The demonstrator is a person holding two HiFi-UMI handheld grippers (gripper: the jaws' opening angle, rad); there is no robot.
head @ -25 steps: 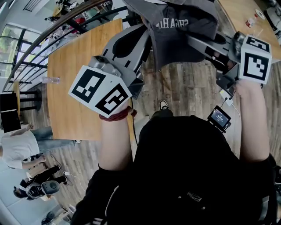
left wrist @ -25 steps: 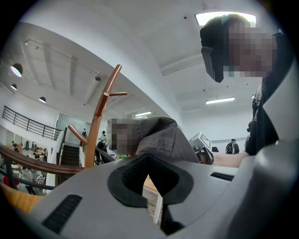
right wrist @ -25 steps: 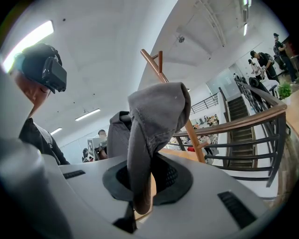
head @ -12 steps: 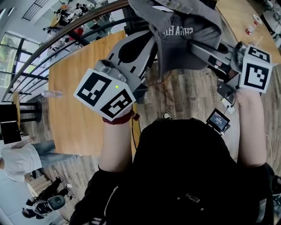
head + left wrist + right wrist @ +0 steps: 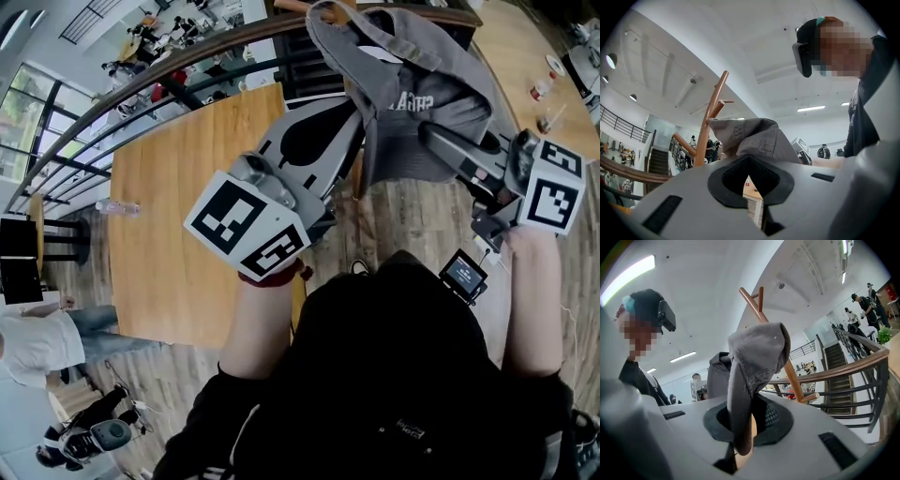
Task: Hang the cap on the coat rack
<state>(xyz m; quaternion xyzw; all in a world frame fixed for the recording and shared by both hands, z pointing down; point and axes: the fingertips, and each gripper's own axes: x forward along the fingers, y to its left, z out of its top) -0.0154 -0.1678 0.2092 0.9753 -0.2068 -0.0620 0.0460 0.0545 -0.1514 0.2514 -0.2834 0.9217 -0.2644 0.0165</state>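
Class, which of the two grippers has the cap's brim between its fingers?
The right gripper: the stiff brim of the grey cap runs down between its fingers. The left gripper meets only soft cloth at its tips.

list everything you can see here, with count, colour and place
cap: one, grey with pale lettering, held up between both grippers beside the rack
coat rack: one, brown wood with pegs, just behind the cap
table: one, light wood, below on the left
water bottle: one, clear, on the table's far left edge
railing: one, brown rail on dark bars, behind the rack
small screen: one, black, low on the right
bystanders: two, lower left
left gripper: grey, jaws closed on the cap's edge
right gripper: grey, jaws closed on the cap's brim
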